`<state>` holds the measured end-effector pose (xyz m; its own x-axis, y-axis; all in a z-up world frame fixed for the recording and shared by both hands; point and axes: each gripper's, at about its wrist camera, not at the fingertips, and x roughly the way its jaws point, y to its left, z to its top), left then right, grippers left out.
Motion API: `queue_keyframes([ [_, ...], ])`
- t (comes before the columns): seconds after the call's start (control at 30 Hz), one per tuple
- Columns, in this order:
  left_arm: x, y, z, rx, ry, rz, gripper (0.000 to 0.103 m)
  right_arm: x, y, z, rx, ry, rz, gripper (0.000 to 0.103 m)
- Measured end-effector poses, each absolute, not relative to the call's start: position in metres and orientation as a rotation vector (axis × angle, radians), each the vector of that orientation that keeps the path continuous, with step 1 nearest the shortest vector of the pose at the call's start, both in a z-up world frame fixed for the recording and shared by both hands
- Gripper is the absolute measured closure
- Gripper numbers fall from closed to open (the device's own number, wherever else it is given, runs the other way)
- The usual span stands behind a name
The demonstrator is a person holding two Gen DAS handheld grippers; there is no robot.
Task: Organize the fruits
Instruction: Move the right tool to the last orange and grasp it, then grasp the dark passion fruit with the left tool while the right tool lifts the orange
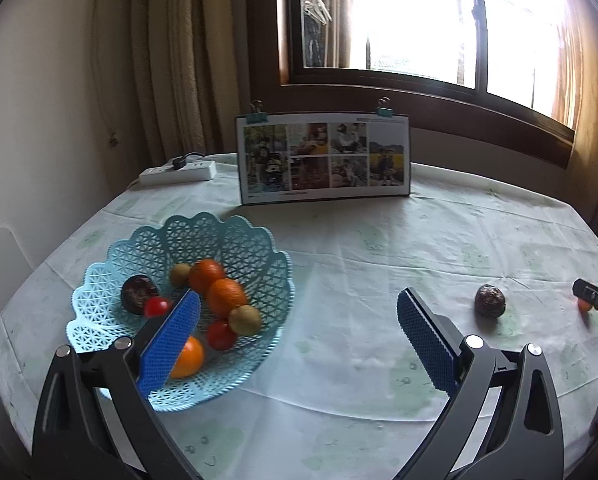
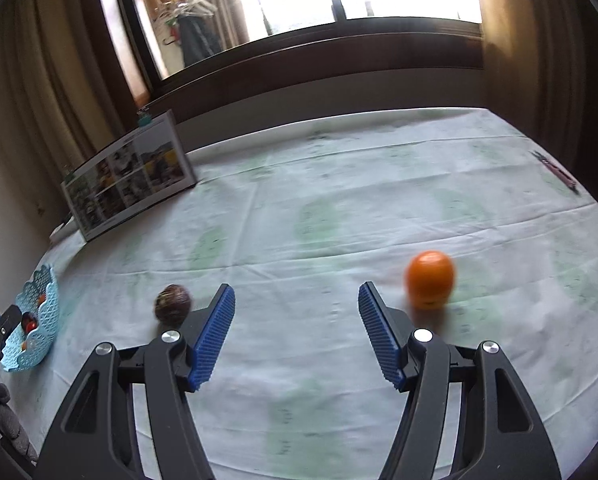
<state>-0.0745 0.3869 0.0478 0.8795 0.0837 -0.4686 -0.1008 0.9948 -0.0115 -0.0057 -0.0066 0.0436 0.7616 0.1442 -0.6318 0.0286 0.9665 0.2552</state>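
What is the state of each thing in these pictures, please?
Left hand-held gripper: open, holds nothing.
Right hand-held gripper: open, holds nothing.
Blue basket: upright on the table, holds several fruits.
Orange: loose on the tablecloth, outside the basket.
Dark round fruit: loose on the tablecloth, outside the basket.
Photo board: standing upright.
Power strip: one plug inserted.

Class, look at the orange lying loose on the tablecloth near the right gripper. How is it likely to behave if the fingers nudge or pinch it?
The orange is round and sits free on the flat tablecloth, so a nudge would probably roll it. Its rind looks smooth, so it may slip unless the ridged fingers close on its middle. It looks firm, unlikely to squash.
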Motion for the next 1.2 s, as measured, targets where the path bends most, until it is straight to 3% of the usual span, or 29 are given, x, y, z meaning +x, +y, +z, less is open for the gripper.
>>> queue_keyframes([
  [0.5, -0.064, 0.332, 0.049, 0.055, 0.500, 0.005, 0.003, 0.004, -0.060, 0.029, 0.234, 0.741, -0.062, 0.039],
  [0.83, -0.053, 0.313, 0.042, 0.077, 0.537, -0.032, 0.003, 0.031, -0.068, 0.011, 0.210, 0.837, -0.059, 0.061],
  [1.2, -0.033, 0.273, 0.035, 0.122, 0.578, -0.133, 0.003, 0.025, -0.070, 0.016, 0.263, 0.799, -0.011, 0.065],
])
